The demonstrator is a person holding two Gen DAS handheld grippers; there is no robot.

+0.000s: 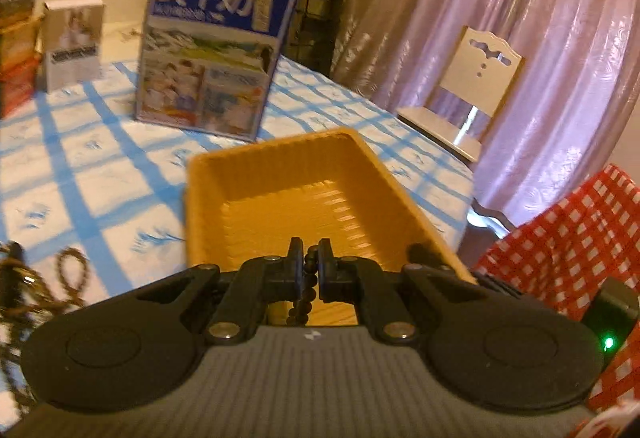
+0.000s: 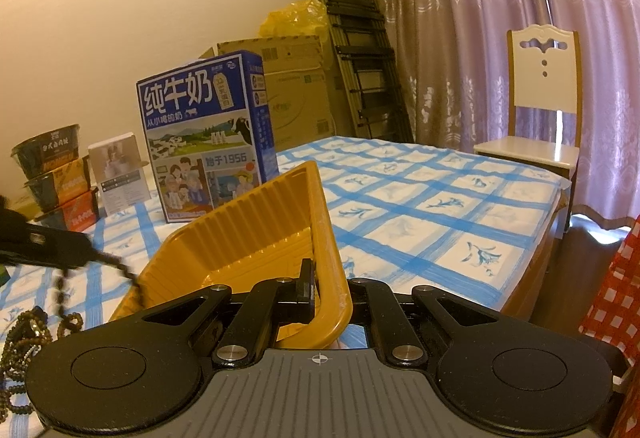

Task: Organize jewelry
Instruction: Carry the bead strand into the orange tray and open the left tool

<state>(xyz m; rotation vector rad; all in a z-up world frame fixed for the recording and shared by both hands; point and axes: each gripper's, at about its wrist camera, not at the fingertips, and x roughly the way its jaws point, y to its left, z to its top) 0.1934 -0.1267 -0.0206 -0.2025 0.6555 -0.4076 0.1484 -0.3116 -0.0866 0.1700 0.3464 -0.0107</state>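
My left gripper (image 1: 311,270) is shut on a dark beaded string (image 1: 306,292) that hangs between the fingers, just above the near end of the orange tray (image 1: 280,174). My right gripper (image 2: 320,286) is shut on the near right rim of the orange tray (image 2: 248,234) and holds it tilted up. In the right wrist view the left gripper (image 2: 48,242) shows at the left with the beaded string (image 2: 116,266) trailing toward the tray. More brown bead strands (image 1: 68,274) lie on the cloth at the left; they also show in the right wrist view (image 2: 24,342).
A blue milk carton box (image 2: 208,134) stands behind the tray on the blue-checked tablecloth (image 2: 420,198). A small white box (image 2: 118,174) and stacked noodle bowls (image 2: 56,174) stand at the far left. A white chair (image 2: 540,110), a folded ladder (image 2: 360,46) and curtains stand beyond the table.
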